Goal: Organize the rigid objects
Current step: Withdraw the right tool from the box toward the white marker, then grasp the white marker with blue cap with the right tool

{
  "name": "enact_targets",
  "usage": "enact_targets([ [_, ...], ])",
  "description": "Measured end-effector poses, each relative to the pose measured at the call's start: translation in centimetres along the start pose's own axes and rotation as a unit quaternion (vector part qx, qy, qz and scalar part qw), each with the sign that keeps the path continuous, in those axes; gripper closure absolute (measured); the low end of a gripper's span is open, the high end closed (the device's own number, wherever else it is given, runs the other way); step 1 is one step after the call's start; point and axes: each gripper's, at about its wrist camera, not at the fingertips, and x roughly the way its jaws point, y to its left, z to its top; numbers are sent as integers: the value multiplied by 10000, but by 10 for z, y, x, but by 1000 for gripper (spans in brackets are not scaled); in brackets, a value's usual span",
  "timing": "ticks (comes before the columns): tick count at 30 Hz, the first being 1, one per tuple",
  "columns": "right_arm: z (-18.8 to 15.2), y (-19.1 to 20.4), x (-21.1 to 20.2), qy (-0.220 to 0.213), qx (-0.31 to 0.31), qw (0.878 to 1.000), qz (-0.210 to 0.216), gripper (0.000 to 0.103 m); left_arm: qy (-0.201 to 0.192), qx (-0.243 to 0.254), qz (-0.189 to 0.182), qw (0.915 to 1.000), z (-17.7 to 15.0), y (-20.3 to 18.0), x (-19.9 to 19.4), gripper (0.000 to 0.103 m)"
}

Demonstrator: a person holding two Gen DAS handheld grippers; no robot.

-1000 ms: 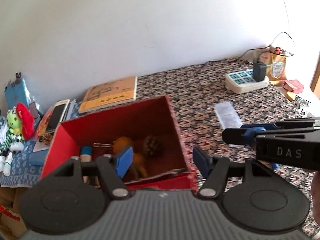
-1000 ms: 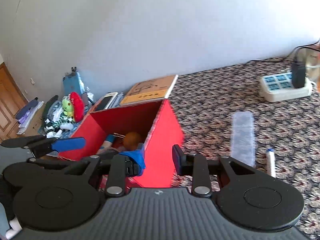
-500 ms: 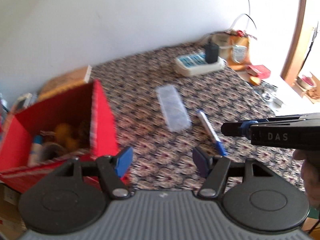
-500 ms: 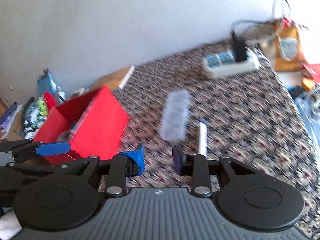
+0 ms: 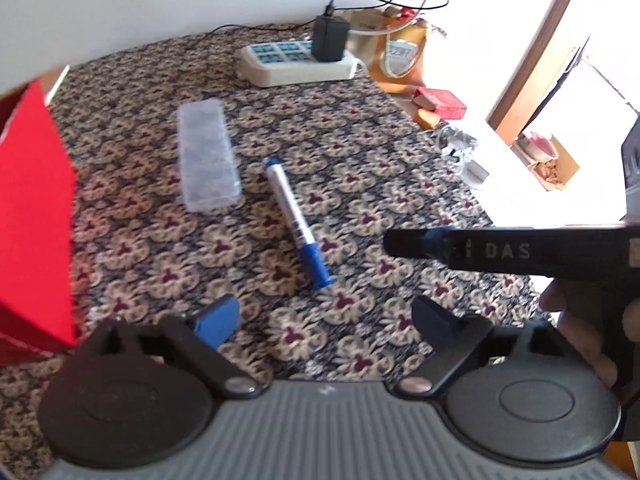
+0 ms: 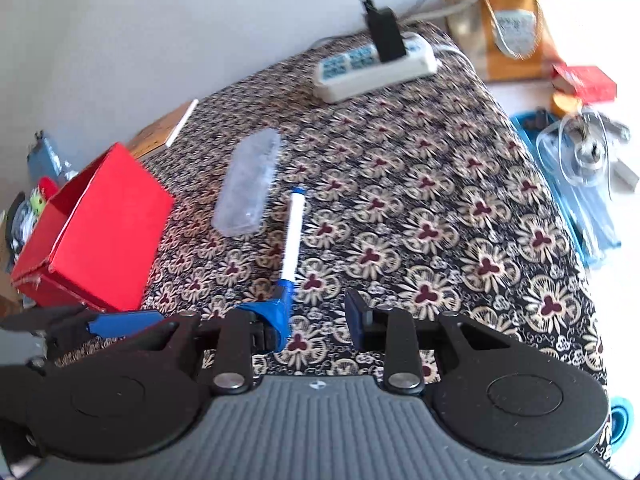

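A white marker with a blue cap (image 5: pixel 296 224) (image 6: pixel 291 240) lies on the patterned cloth, cap end toward me. A clear plastic case (image 5: pixel 206 156) (image 6: pixel 248 184) lies just left of it. The red box (image 5: pixel 32 216) (image 6: pixel 96 232) stands at the left. My left gripper (image 5: pixel 324 320) is open and empty, above the cloth just short of the marker's cap. My right gripper (image 6: pixel 316 316) is open and empty, its left fingertip beside the cap. The right gripper's finger (image 5: pixel 416 240) crosses the left wrist view; the left gripper's finger (image 6: pixel 120 322) shows at the right wrist view's left.
A white power strip (image 5: pixel 296 64) (image 6: pixel 372 68) with a black adapter lies at the far edge. A yellow bag (image 6: pixel 512 28), a red packet (image 5: pixel 440 102) and a book (image 6: pixel 164 132) sit around the cloth. The table's right edge drops to a bright floor.
Both grippers have swung right, away from the red box and toward the marker and clear case. The box has moved to the left edge of both views. Both stay open.
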Motion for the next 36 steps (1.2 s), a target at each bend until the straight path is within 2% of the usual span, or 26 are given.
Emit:
enact_targets([
  [3,3,-10,2,68,207,9997,84,90,-87,180,205,9996,5,-9,10,10],
  [6,7,-17,5,118,387,9990,194,90,37,230,312,9992,11,-10,28,10],
  [9,11,-21,9,105,500,9984,222,89,132,-30,517,9986,19,-3,48,11],
  [12,15,-24,12,104,550,9982,222,89,206,-338,528,9978,25,5,61,14],
  [14,18,-27,15,141,597,9978,269,89,200,-375,626,9971,29,6,68,30],
  [15,19,-28,17,161,623,9975,296,89,238,-362,686,9967,30,6,71,46],
  [16,20,-30,20,178,652,9972,319,89,319,-355,723,9962,31,7,76,55],
  [23,29,-28,36,287,607,9967,454,89,281,-189,840,9959,34,2,84,53],
  [25,30,-27,40,311,607,9964,501,89,259,-157,827,9961,34,2,83,67],
  [26,30,-26,42,319,616,9962,522,89,252,-146,851,9959,34,3,82,71],
  [28,32,-26,47,364,631,9955,604,89,254,-145,882,9957,34,5,82,89],
  [29,34,-26,51,406,639,9951,636,88,263,-164,878,9957,34,8,81,93],
  [36,33,-27,75,622,959,9887,970,89,325,-470,530,9970,32,22,72,94],
])
